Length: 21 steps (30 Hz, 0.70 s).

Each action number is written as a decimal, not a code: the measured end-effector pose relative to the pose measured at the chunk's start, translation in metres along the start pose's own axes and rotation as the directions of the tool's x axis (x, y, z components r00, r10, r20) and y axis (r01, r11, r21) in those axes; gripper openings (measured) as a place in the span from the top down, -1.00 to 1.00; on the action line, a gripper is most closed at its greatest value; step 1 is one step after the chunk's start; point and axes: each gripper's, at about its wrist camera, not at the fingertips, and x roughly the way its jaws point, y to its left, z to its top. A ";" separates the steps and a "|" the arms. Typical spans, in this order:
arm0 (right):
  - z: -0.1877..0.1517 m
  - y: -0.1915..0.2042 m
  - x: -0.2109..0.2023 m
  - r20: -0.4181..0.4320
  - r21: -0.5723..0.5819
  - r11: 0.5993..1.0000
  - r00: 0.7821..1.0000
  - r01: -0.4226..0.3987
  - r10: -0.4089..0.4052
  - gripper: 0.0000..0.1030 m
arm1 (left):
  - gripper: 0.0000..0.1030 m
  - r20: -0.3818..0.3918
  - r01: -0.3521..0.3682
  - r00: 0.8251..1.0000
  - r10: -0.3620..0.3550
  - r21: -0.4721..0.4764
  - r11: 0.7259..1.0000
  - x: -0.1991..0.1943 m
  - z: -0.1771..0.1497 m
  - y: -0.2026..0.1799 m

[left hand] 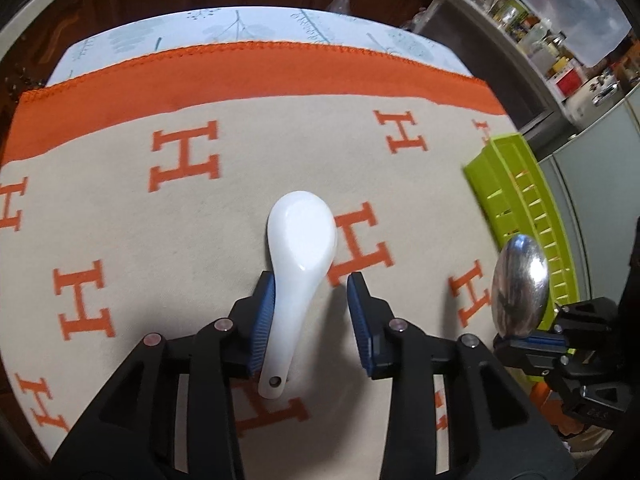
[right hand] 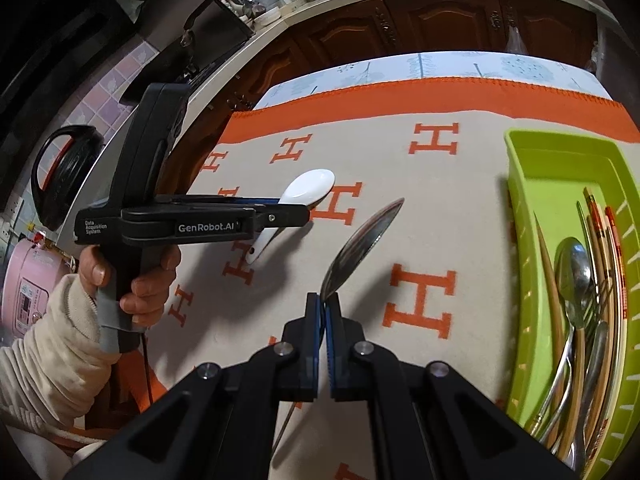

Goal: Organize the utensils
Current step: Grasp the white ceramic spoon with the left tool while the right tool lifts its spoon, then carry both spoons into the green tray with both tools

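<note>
Left gripper straddles my white ceramic spoon, fingers apart; right gripper is clamped on a steel spoon.

From the left wrist view I see the white spoon lying on the H-patterned blanket, its handle against the left pad, and the green basket far right. From the right wrist view I see the steel spoon's bowl raised edge-on above the blanket, and the basket on the right holding chopsticks, spoons and forks. A hand grips the left gripper's handle.
</note>
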 end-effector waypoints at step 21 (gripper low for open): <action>-0.013 -0.005 -0.023 0.049 0.052 0.999 0.999 -0.010 0.008 0.96 | 0.91 0.131 -0.167 0.979 0.157 0.064 0.984 -0.013 -0.013 -0.054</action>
